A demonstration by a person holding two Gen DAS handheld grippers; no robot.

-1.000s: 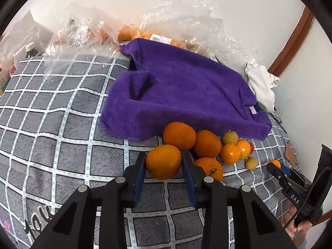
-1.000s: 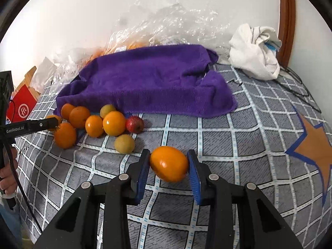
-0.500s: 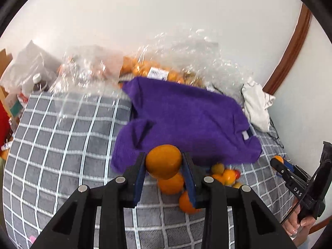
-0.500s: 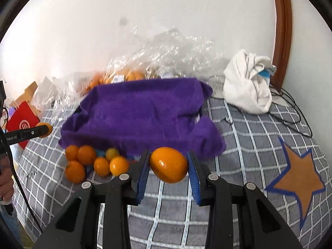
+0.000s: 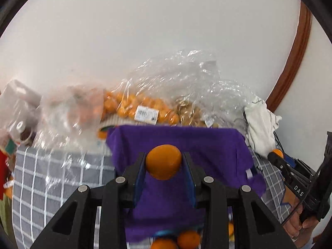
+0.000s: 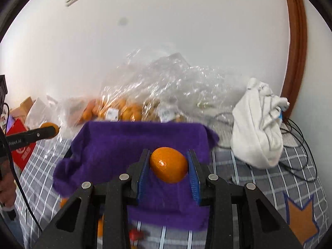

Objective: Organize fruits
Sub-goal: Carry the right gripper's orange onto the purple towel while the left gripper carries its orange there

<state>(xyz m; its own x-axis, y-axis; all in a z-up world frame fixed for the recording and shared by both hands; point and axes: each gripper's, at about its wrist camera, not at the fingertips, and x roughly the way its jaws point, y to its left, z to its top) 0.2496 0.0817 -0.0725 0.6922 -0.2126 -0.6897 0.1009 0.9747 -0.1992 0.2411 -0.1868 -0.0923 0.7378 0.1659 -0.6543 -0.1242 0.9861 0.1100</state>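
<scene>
Both views are bright and evenly lit by soft, diffuse indoor light; the plain white wall (image 6: 186, 31) reads almost shadowless. Fisheye bending curves the brown wooden door frame (image 5: 294, 58) and leaves black corners. Motion blur smears the crumpled clear plastic bags (image 5: 186, 78) and the fuzzy purple towel (image 6: 128, 145). A small glare spot sits on the glossy orange fruit (image 6: 169, 165) in the right view.

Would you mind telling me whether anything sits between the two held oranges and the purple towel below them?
Nothing visible does. The left gripper holds an orange and the right gripper another orange, both above bare purple towel.
</scene>
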